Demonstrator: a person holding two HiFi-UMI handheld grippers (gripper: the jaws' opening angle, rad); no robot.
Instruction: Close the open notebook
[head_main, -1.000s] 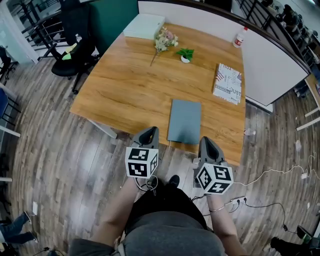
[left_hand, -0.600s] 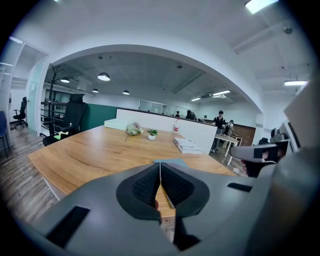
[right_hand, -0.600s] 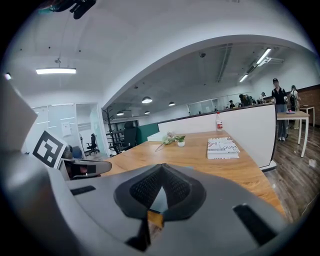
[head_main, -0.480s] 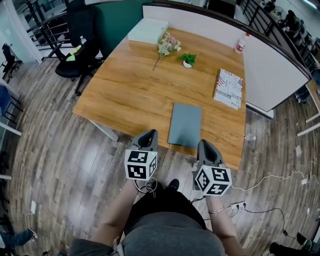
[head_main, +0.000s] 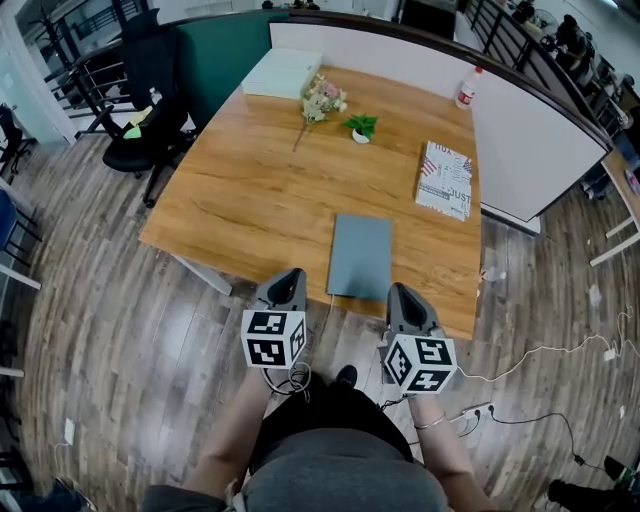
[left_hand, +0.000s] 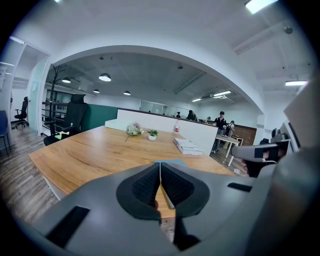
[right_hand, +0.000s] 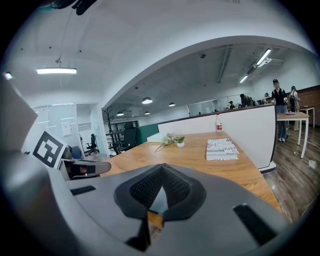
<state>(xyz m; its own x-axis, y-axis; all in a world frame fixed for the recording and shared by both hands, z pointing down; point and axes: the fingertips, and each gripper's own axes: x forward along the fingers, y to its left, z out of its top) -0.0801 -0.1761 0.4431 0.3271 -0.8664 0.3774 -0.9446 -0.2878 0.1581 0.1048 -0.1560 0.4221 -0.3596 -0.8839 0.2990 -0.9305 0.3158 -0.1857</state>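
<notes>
Fingers of left gripper and right gripper pressed together, empty; notebook lies flat, cover down: closing looks done, nothing left.

Place: open-plan office.
Evidence:
- long wooden worktop, edged by a low white partition and a green partition
- black swivel chair beside it
- another chair and a desk farther off
- wood-plank floor, with a power strip and trailing cables on it
- round ceiling lamps and a strip light overhead
- glazed walls
- people standing in the background
</notes>
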